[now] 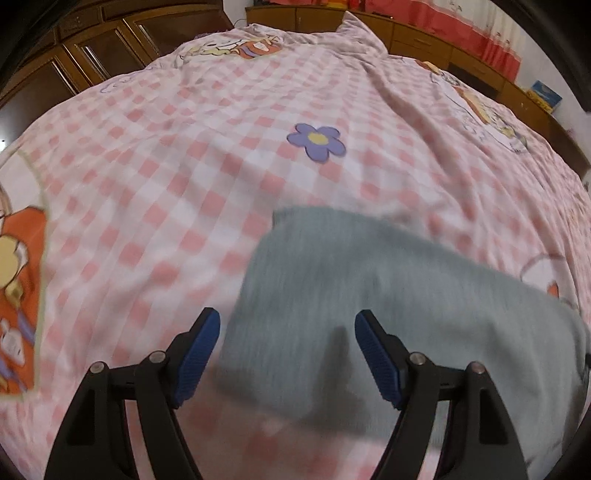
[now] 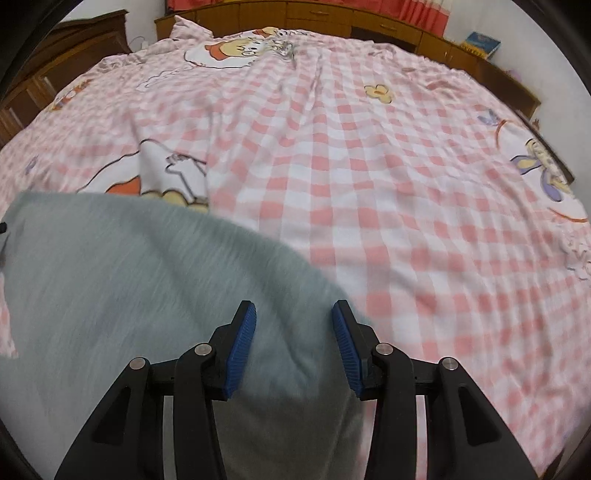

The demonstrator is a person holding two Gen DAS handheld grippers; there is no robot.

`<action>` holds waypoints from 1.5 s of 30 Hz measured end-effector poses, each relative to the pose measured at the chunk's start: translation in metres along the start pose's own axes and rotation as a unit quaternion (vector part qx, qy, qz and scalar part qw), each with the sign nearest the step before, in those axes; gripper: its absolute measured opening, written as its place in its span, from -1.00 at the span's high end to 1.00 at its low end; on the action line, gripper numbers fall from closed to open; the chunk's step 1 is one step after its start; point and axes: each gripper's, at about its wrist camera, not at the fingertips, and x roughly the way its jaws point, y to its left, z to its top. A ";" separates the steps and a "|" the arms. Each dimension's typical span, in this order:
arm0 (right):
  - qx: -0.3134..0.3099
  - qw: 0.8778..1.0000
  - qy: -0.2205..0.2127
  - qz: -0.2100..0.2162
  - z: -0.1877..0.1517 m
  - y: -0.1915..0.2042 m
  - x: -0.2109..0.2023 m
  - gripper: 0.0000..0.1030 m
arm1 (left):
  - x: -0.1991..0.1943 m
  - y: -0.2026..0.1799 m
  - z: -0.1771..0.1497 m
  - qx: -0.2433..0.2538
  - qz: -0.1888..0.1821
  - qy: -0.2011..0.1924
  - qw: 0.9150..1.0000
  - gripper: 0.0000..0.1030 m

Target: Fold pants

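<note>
Grey pants [image 1: 369,280] lie on a pink checked bed cover [image 1: 166,177], blurred by motion. In the left wrist view they fill the lower right, and my left gripper [image 1: 287,325] stands open above their left edge, the cloth passing between its blue pads [image 1: 376,358]. In the right wrist view the grey pants [image 2: 129,280] cover the lower left. My right gripper [image 2: 293,315] is open over their right edge, with cloth under and between the blue pads [image 2: 242,350]. Neither pair of pads pinches the cloth.
The pink checked cover [image 2: 369,184] carries cartoon prints and a purple flower [image 1: 317,142]. Brown wooden cabinets [image 1: 92,55] stand at the far left, a low wooden shelf [image 2: 369,22] runs along the far side, and a blue box [image 2: 482,43] sits on it.
</note>
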 end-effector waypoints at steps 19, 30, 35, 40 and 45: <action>0.037 0.999 0.022 0.032 0.019 -0.007 0.039 0.07 | 0.033 -0.040 0.025 0.032 0.004 -0.008 0.999 0.34; 0.029 0.995 -0.030 0.087 0.006 -0.001 -0.019 0.89 | -0.029 -0.036 0.014 0.057 0.001 -0.070 0.996 0.90; -0.006 0.993 -0.065 0.101 -0.009 0.005 -0.070 0.89 | -0.066 -0.013 0.000 0.039 -0.007 -0.093 0.995 0.92; -0.057 0.991 -0.085 0.090 -0.035 0.015 -0.114 0.89 | -0.115 0.018 -0.033 0.014 -0.008 -0.129 0.992 0.92; -0.091 0.987 -0.097 0.094 -0.070 0.020 -0.152 0.89 | -0.161 0.043 -0.078 0.001 -0.015 -0.161 0.987 0.93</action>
